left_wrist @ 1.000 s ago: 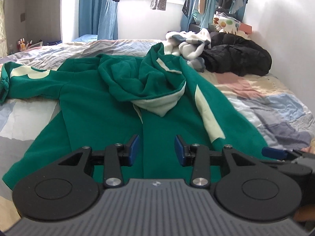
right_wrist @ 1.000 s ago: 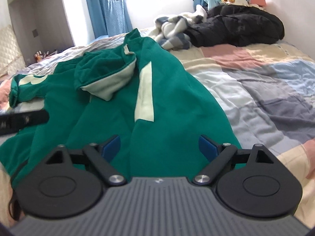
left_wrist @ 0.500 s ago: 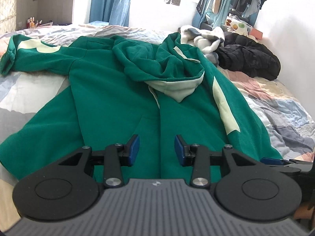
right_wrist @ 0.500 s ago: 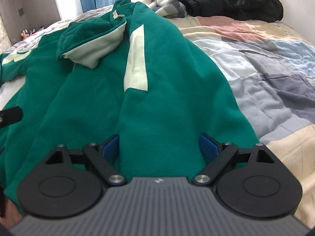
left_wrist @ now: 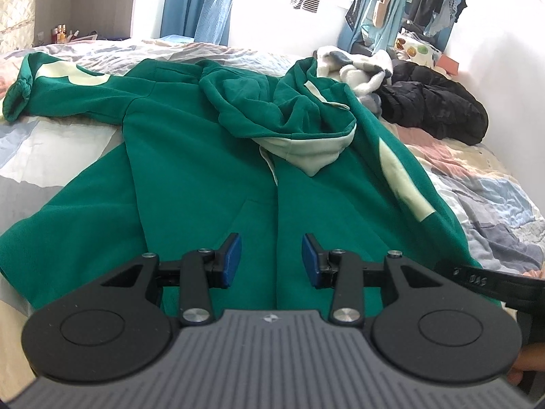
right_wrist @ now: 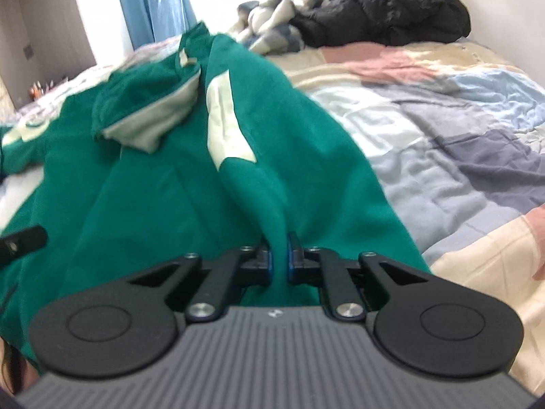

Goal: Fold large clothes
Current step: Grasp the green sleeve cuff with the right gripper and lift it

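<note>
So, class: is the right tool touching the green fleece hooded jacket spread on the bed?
Touching. The right wrist view shows the right tool with its blue pads closed onto a raised ridge of the green fleece hooded jacket, having just shut on it.

Two low, close wrist views across the bed (left_wrist: 494,184), sharing the green hoodie (left_wrist: 204,170).

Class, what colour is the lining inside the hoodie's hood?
Pale cream, against the green hoodie; the hood lining shows best in the left wrist view.
</note>
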Tool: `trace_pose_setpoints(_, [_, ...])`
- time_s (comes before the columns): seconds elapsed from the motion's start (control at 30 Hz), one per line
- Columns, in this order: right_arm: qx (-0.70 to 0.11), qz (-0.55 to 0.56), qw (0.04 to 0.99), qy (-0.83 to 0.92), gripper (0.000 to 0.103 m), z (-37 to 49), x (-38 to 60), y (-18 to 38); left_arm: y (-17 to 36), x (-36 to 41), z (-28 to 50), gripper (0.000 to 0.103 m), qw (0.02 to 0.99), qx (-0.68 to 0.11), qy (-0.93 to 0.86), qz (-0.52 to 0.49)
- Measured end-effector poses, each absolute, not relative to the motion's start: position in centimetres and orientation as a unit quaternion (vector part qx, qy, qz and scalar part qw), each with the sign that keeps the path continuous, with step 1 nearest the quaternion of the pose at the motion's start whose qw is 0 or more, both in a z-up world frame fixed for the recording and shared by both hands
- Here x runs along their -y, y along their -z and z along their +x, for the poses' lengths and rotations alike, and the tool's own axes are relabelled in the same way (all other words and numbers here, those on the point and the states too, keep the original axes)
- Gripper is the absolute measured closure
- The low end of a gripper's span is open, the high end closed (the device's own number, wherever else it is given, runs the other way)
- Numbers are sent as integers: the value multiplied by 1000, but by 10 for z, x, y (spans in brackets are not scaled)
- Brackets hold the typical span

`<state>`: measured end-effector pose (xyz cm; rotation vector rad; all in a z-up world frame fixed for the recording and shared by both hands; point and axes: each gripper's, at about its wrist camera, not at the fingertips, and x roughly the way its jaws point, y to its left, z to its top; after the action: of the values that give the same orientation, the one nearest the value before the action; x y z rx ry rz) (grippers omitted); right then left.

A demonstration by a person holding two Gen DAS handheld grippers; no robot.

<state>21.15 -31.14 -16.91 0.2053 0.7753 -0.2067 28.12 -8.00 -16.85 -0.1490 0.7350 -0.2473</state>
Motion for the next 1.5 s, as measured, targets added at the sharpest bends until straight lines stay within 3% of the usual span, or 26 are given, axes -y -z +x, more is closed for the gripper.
trace_pose_setpoints(0.47, [-261,125,946,147,94,206,344,116,173,72,284,58,925,-349,101,-113])
trace_pose_setpoints(0.8, [-162,154,954,199,95,244,429,39,176,68,288,58,929,-333,87,-132])
trace_pose_setpoints(0.97, [-120,230,937,236,95,267,494,22,178,65,292,58,930,-332,72,-142])
trace_pose_setpoints(1.17, [-119,226,927,275,95,316,543,45,183,64,301,58,931,-337,50,-135])
trace_pose_setpoints(1.5, [-203,188,905,322,94,354,587,160,200,72,328,58,928,-353,16,-120])
